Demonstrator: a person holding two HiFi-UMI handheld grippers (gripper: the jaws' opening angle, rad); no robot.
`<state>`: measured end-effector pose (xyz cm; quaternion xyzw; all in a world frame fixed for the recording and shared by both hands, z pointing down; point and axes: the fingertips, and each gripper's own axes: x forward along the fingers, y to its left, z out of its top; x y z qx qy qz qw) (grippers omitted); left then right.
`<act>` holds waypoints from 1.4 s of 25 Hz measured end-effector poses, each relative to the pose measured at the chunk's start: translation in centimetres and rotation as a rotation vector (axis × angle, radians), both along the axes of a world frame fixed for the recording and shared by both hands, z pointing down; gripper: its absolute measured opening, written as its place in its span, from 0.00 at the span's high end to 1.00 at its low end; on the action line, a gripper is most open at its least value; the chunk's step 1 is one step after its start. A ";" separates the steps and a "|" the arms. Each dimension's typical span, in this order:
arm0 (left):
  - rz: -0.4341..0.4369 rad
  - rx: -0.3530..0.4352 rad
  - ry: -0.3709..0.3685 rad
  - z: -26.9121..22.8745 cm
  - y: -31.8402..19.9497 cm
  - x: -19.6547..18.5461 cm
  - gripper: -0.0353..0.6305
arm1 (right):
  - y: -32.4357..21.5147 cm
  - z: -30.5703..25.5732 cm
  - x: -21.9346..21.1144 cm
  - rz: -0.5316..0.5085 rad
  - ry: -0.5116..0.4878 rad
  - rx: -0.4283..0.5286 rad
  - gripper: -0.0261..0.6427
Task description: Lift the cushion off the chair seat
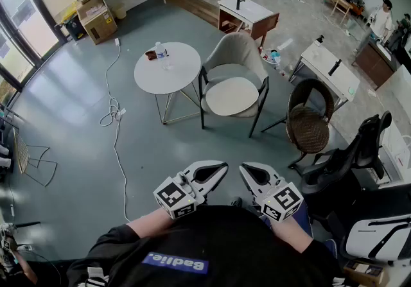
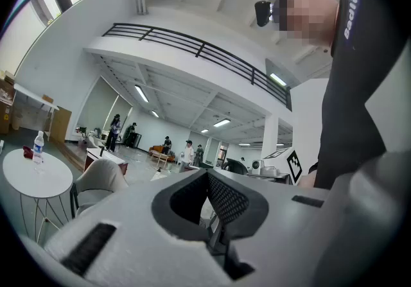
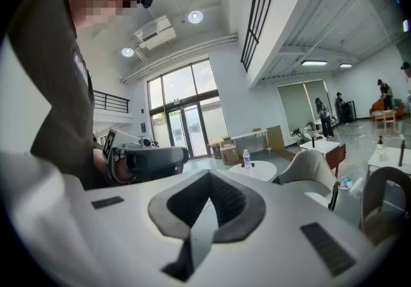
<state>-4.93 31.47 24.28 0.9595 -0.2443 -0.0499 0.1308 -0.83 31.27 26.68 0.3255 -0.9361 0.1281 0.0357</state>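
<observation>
both grippers were held side by side, close against the person (image 1: 212, 244): the left gripper (image 1: 220, 167) had its jaws pressed together on nothing, and the right gripper (image 1: 245, 170) was likewise closed and empty. well ahead, the round cushion (image 1: 231, 96) lay flat on the seat of the chair (image 1: 239, 48), just beside a white round table (image 1: 168, 69).

Round white worktop (image 1: 168, 74) at centre frame carries a water bottle (image 1: 160, 51), upright near its far edge. Cardboard boxes (image 1: 96, 19) stand upper left. A white cable (image 1: 115, 112) trails over the floor left of the worktop. Wicker chair (image 1: 308, 126) right of centre; black office chair (image 1: 359, 151) beside it, lower right.
</observation>
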 end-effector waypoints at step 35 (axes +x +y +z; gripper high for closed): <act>-0.120 0.001 -0.066 1.4 -3.6 6.3 0.93 | -4.2 3.0 7.1 -0.072 -0.065 -0.040 0.92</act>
